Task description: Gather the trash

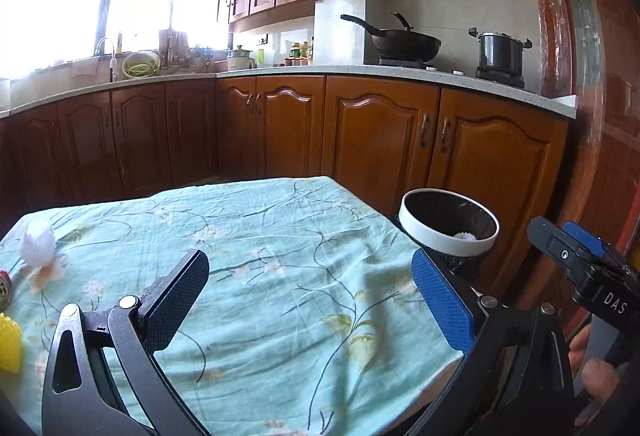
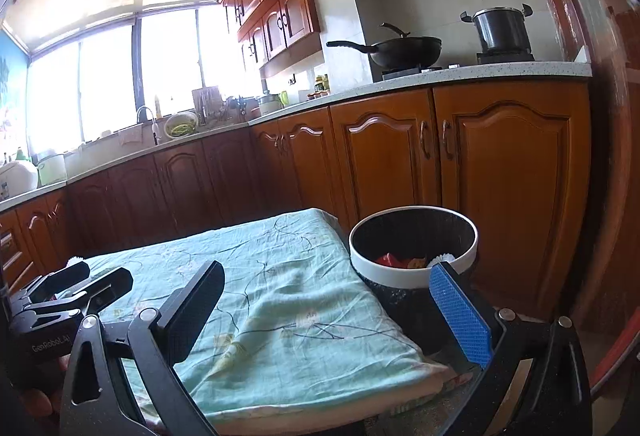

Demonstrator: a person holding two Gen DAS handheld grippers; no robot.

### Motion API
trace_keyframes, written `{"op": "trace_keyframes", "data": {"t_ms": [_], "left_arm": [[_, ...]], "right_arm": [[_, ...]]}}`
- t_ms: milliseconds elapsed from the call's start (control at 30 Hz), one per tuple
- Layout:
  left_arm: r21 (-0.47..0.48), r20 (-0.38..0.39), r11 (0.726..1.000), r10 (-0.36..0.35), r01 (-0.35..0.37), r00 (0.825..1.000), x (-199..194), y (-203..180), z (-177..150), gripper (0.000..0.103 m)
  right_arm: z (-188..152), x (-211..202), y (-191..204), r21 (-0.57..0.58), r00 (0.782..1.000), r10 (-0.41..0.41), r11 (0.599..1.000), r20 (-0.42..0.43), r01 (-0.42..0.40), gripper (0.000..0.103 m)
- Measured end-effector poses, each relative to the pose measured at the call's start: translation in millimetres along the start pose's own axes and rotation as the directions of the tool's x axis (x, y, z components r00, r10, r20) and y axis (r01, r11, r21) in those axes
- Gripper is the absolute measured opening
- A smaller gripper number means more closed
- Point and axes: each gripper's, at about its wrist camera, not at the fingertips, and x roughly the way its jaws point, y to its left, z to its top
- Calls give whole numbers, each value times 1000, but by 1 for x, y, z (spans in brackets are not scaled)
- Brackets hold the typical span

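Note:
A black trash bin with a white rim (image 1: pixel 440 236) stands off the table's right edge; it also shows in the right wrist view (image 2: pixel 384 268), holding red, orange and white scraps (image 2: pixel 412 261). On the teal floral tablecloth (image 1: pixel 280 244) a white crumpled wrapper (image 1: pixel 38 242) lies at the far left, with a red item (image 1: pixel 5 288) and a yellow item (image 1: pixel 10 344) at the left edge. My left gripper (image 1: pixel 316 300) is open and empty above the cloth. My right gripper (image 2: pixel 332 308) is open and empty near the table's right front corner, beside the bin.
Wooden kitchen cabinets (image 1: pixel 360 140) and a counter run behind the table. A wok (image 1: pixel 404 44) and a pot (image 1: pixel 500 52) sit on the stove. The other gripper shows at the right edge of the left wrist view (image 1: pixel 580 260) and at the left of the right wrist view (image 2: pixel 72 296).

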Motion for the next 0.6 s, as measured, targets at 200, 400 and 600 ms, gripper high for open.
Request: {"op": "trace_keyframes", "data": {"t_ms": [200, 400, 600], "left_arm": [[-8, -13, 1000, 2, -2, 1000, -4, 3, -14, 103], [23, 2, 1000, 18, -18, 1000, -14, -3, -19, 103], [24, 0, 999, 29, -29, 1000, -18, -4, -20, 103]], "right_arm": [[-11, -5, 7, -17, 1000, 1, 1000, -4, -1, 103], [-15, -11, 9, -22, 1000, 1, 1000, 5, -1, 103], [-17, -15, 11, -20, 1000, 6, 1000, 7, -6, 103]]}}
